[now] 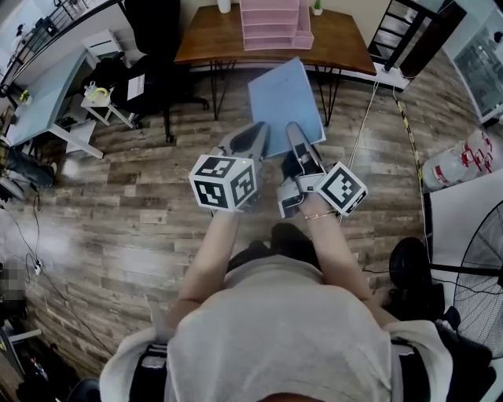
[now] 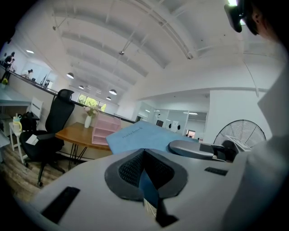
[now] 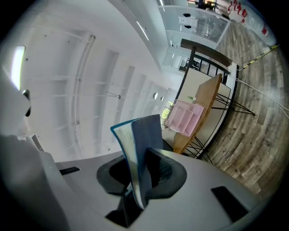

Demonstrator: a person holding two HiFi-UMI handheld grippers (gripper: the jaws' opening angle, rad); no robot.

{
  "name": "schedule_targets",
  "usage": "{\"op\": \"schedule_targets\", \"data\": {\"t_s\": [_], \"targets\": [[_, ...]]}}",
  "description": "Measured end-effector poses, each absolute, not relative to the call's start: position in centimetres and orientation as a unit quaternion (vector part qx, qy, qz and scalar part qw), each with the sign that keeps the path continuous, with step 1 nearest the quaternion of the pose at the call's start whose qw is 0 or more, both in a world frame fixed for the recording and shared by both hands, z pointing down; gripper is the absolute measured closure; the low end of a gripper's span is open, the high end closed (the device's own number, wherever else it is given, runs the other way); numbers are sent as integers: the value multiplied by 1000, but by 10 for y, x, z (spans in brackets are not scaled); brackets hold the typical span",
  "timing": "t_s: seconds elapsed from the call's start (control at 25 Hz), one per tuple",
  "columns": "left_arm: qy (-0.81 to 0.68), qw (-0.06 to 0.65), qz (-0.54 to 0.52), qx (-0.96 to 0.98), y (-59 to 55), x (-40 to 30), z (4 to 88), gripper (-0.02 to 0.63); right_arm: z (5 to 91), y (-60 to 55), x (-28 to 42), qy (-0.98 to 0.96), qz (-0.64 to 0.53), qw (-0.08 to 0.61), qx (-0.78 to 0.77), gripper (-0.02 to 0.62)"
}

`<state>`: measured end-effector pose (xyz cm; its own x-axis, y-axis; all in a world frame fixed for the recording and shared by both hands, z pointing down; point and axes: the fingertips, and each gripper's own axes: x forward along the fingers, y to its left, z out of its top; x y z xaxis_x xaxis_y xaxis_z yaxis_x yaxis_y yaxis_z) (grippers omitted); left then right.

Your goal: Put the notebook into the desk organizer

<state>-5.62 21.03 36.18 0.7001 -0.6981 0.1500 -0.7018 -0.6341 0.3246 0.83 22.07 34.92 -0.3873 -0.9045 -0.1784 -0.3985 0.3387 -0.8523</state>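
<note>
head view: a person stands on a wood floor (image 1: 118, 212) with both arms stretched forward and a gripper in each hand. the left gripper (image 1: 253, 140) and the right gripper (image 1: 295, 140) lie side by side, just apart. both are clamped on the near edge of the light blue notebook (image 1: 284, 102). the notebook is closed and carried in the air, roughly flat, with its far end toward the brown desk (image 1: 346, 49).

left gripper view: the jaws are pinched together on a near corner of the blue cover. the rest of the notebook spreads away to the far right above the gripper body.

right gripper view: the notebook sits between the jaws with its page edges showing, and the pads press on both covers.

the pink desk organizer (image 1: 275, 23) stands on the desk at the far side of the room, near the middle of the desktop. the notebook is well apart from it and in none of its trays. a white vase (image 2: 88, 121) stands on the desk just left of the organizer. a black office chair (image 1: 153, 31) sits left of the desk. a standing fan (image 1: 481, 275) is at the near right.
</note>
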Motion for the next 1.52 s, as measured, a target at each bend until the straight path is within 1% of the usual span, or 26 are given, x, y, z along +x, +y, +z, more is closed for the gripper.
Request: {"op": "schedule_targets", "data": {"t_s": [0.28, 0.44, 0.76, 1.08, 1.52], "targets": [[-402, 201, -9, 893, 188, -59, 377, 606, 365, 197, 12, 744, -380, 326, -443, 523], [-405, 199, -5, 892, 159, -51, 381, 606, 373, 168, 21, 743, -383, 324, -443, 523], [-414, 181, -5, 892, 72, -25, 369, 606, 365, 79, 45, 751, -385, 325, -427, 523], [-428, 195, -26, 882, -8, 4, 365, 606, 351, -7, 68, 768, -386, 322, -397, 523], [-453, 205, -13, 868, -53, 14, 379, 606, 366, -60, 84, 758, -417, 327, -380, 523]]}}
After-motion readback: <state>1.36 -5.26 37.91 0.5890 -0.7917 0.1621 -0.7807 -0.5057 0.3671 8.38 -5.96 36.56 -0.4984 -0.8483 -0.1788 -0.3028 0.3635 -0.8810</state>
